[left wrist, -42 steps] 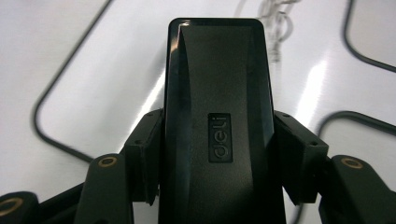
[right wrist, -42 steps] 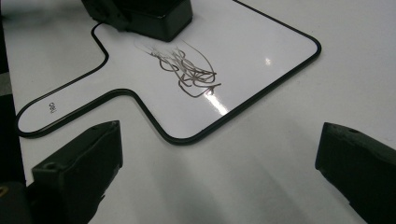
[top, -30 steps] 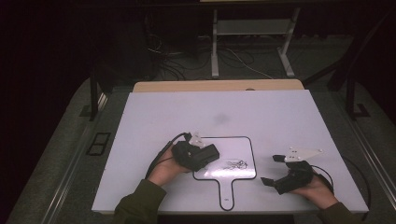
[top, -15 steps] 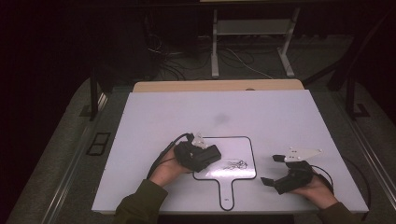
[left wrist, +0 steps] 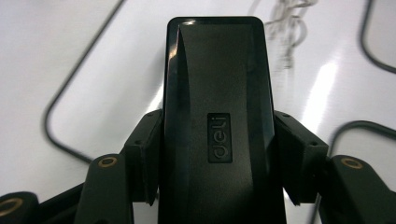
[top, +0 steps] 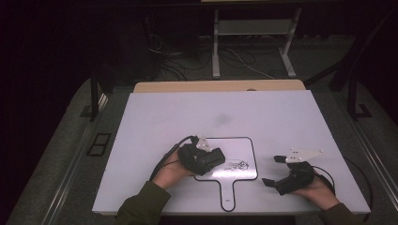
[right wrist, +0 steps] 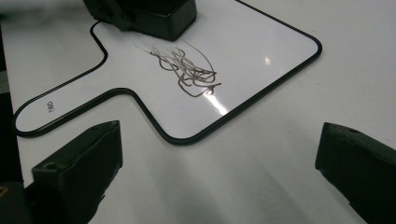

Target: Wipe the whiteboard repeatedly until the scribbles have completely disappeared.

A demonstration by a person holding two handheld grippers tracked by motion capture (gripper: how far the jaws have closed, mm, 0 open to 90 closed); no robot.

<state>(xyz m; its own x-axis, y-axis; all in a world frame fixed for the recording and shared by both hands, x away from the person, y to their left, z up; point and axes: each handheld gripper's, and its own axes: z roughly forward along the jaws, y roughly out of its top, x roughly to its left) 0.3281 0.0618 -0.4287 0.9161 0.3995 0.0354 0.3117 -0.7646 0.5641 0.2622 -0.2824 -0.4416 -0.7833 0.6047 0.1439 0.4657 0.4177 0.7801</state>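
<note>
Nearest, at the bottom right of the high view, the right tongs (top: 273, 170) rest low over the white desk (top: 187, 112) in the person's hand. Their black jaws are spread wide with nothing between them. They are just off the right-hand rim of the small paddle-shaped white writing board with a thin black edge (right wrist: 261, 46).

At the lower centre, the left tongs (top: 212, 158) are pinching a black rectangular plastic board eraser (left wrist: 215, 93) by its long sides. The eraser sits on the left part of the board's writing face. A tangled grey marker scribble (right wrist: 187, 70) lies just beside its front end, towards the board's lower right.

Over the last second almost nothing has changed. Both hands sit where they were, the grip on the eraser is as tight as before, and the scribble looks unwiped. I judge this a pause at the start of a wipe: the eraser is down and aimed, but the stroke across the marks is yet to come. The free tongs could steady the board's short handle (top: 227, 192) if it slides.

Farther up, the desk is bare to a pale wooden strip (top: 216, 86) along its far edge. Beyond that are dark floor, loose cables (top: 187, 61) and a grey metal stand (top: 253, 28).
</note>
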